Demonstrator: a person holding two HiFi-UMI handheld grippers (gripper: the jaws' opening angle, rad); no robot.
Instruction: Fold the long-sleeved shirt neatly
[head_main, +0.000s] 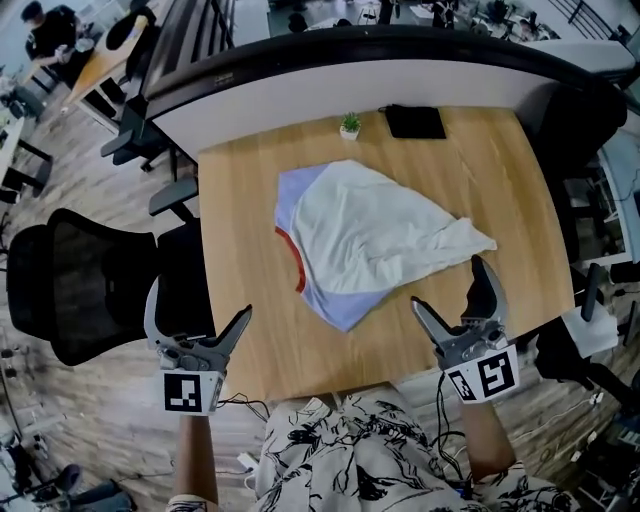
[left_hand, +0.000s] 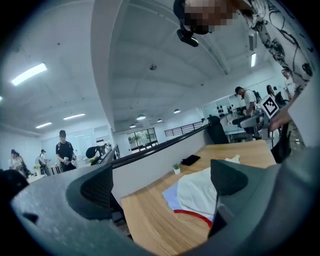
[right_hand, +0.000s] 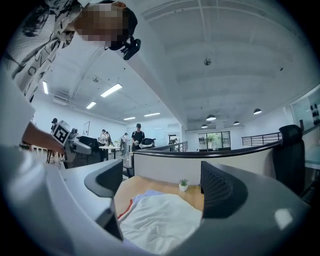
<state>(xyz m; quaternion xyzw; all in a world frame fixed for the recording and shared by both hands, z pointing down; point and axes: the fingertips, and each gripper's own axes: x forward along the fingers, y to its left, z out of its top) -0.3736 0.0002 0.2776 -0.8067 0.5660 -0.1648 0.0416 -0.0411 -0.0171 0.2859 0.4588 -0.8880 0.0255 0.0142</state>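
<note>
A white and pale blue long-sleeved shirt (head_main: 360, 238) with a red collar band (head_main: 290, 258) lies crumpled in the middle of the wooden table (head_main: 240, 200). It also shows in the left gripper view as the shirt (left_hand: 197, 192) and in the right gripper view as the shirt (right_hand: 157, 222). My left gripper (head_main: 198, 318) hovers open at the table's near left corner, clear of the cloth. My right gripper (head_main: 450, 290) stands open just off the shirt's near right tip. Both hold nothing.
A small potted plant (head_main: 350, 125) and a black flat object (head_main: 415, 121) sit at the table's far edge by the partition wall (head_main: 330, 75). A black office chair (head_main: 90, 285) stands left of the table. People (left_hand: 64, 150) stand in the far office.
</note>
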